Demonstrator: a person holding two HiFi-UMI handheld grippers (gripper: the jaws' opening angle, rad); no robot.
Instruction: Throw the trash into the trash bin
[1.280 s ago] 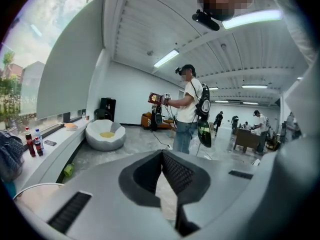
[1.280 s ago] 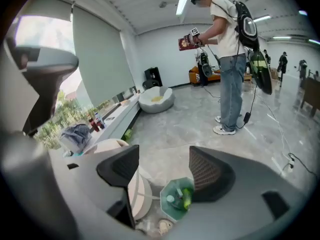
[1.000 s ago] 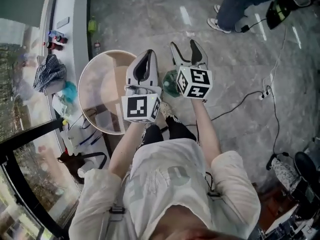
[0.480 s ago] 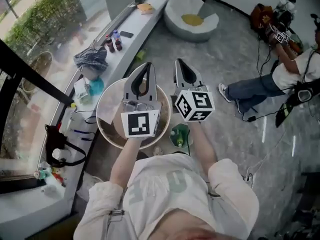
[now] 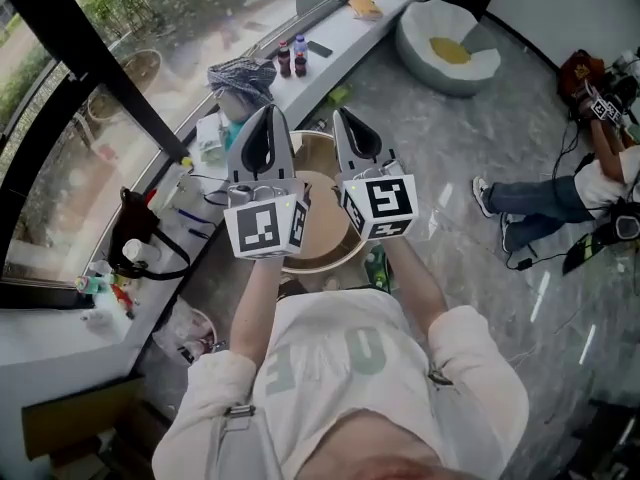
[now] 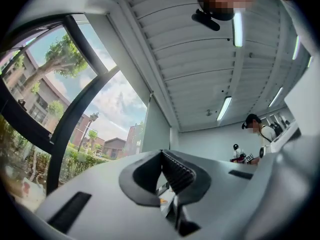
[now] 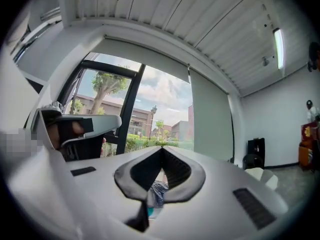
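Both hands are raised in front of the chest, over the round tan trash bin [image 5: 325, 265].

- Left tongs [image 5: 266, 113]: jaws pressed together and nothing between them. In the left gripper view the ribbed pads meet at the tip, with only window and ceiling beyond.
- Right tongs [image 5: 341, 115]: also pressed together and empty.
- A small green bottle-like object [image 5: 377, 265] lies on the grey stone floor [image 5: 450, 148], just beside the bin's near rim and outside it. I take it for trash not yet binned. I cannot tell what is already inside the bin.

Risks, as judged from here:

1. The green object gets overlooked. It sits low, near the person's feet and partly under the right forearm in the head view, so the task could end with it on the floor.
2. If the tongs go down for it while shut, they only push it. It looks round-bodied, so it would likely roll away or under the bin.
3. It lies very close to the rim. A reach from above could clip the bin wall and shift or tip the bin.
4. A shallow pinch on a smooth bottle may slip during the lift, so it could drop outside the bin.
5. The long white counter [image 5: 340, 36] along the window, with its dark bottles [image 5: 290, 60], is near. A wide swing could sweep them.
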